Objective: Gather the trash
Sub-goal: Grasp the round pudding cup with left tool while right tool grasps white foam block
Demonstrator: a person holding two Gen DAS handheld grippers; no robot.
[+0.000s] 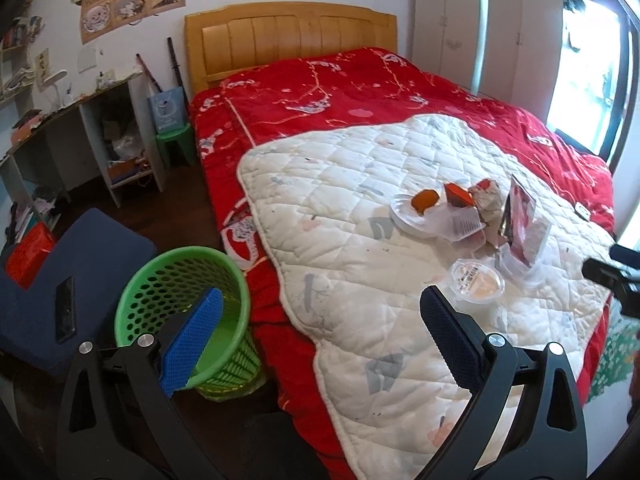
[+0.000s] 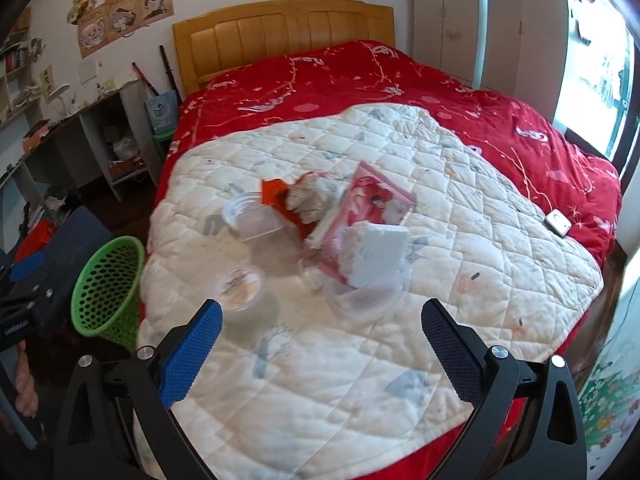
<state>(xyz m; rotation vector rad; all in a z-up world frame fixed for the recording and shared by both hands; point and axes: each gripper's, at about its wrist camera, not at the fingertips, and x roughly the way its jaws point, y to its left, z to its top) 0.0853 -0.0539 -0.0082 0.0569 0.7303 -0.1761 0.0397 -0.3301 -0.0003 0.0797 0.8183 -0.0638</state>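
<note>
Now, with both your left hand-held gripper (image 1: pixel 320 332) and right hand-held gripper (image 2: pixel 320 340) spread apart and empty, pinch the light, probably crushable lidded plastic tub (image 2: pixel 241 285) on the white quilt (image 2: pixel 460 216) by its rim, then drop it in the green basket (image 1: pixel 184 280).

A heap of trash (image 2: pixel 320 216) lay on the quilt (image 2: pixel 360 360) spread over the bed (image 2: pixel 520 128); the basket (image 1: pixel 188 312) stood on the floor left of it.
</note>
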